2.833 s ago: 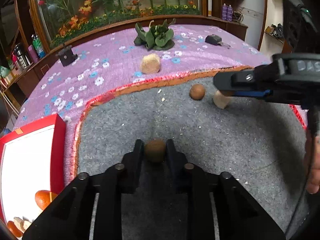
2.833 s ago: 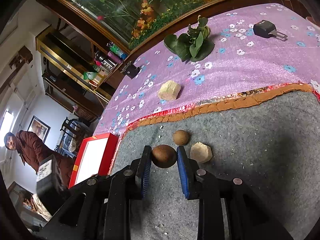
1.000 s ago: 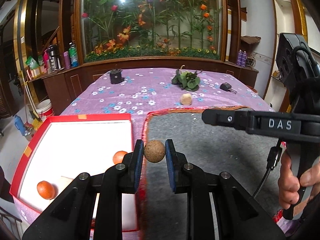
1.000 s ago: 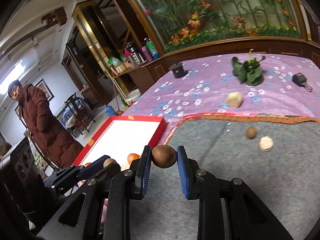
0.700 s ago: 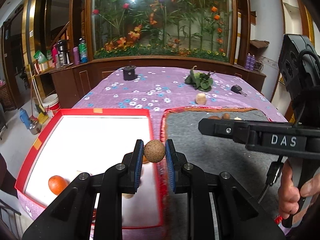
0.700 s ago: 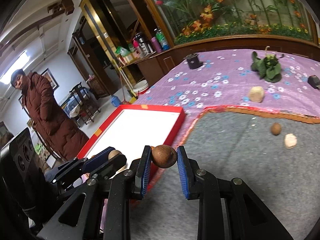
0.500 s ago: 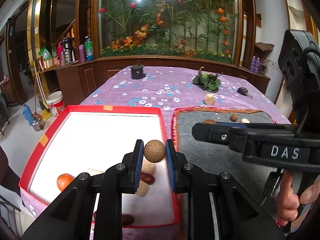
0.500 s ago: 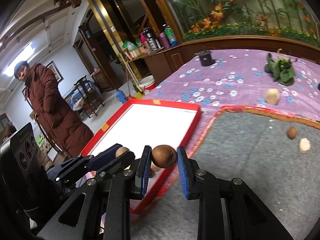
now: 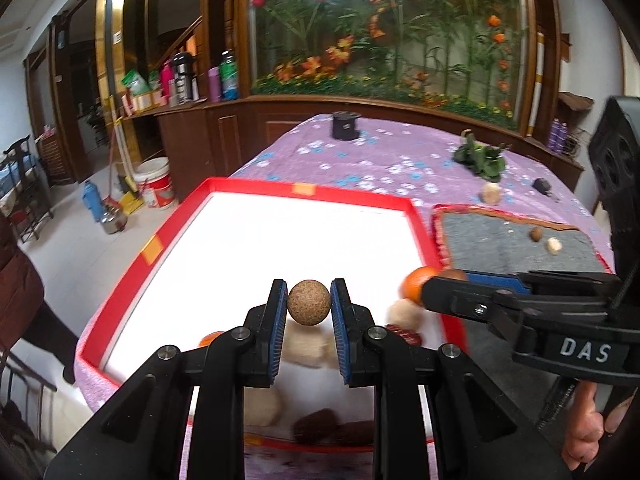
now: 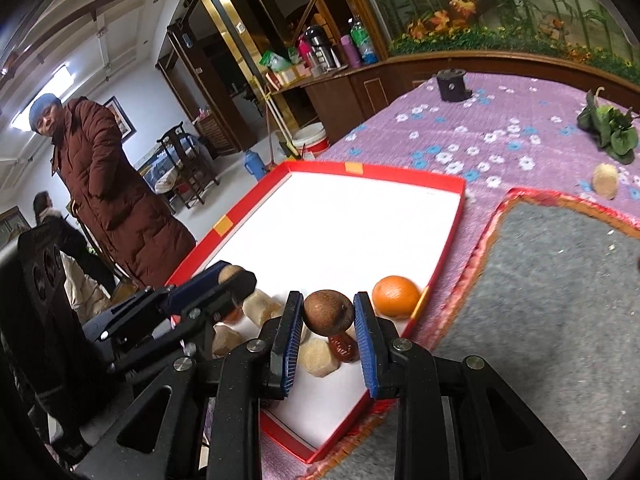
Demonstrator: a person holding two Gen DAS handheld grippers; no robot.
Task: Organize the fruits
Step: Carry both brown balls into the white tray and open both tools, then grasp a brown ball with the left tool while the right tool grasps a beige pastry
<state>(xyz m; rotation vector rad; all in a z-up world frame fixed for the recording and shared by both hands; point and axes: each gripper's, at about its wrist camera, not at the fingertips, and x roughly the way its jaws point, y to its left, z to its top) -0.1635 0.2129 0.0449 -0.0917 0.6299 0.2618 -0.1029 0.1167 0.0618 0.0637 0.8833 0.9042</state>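
Observation:
My left gripper [image 9: 309, 304] is shut on a small round tan fruit [image 9: 309, 302] and hangs over the near end of the red tray [image 9: 304, 189] with its white floor. My right gripper [image 10: 328, 314] is shut on a smooth brown round fruit [image 10: 328, 312] above the tray's [image 10: 400, 173] near right corner. In the tray lie an orange [image 10: 395, 296], pale peeled pieces [image 10: 318, 358], and dark red dates [image 10: 344, 346]. The right gripper [image 9: 430, 294] reaches in from the right in the left wrist view; the left gripper [image 10: 236, 276] shows at the left in the right wrist view.
A grey mat [image 9: 516, 240] with a brown fruit [image 9: 535, 234] and a pale piece [image 9: 554, 245] lies right of the tray on the purple flowered cloth [image 9: 380, 160]. Farther back are a pale fruit [image 9: 491, 193], a green plant [image 9: 480, 158] and a black cup [image 9: 345, 125]. A person in a brown coat [image 10: 108, 200] stands left.
Both grippers have carried their fruits leftward from over the grey mat to above the red tray and sunk a little toward it. Both grips are unchanged.

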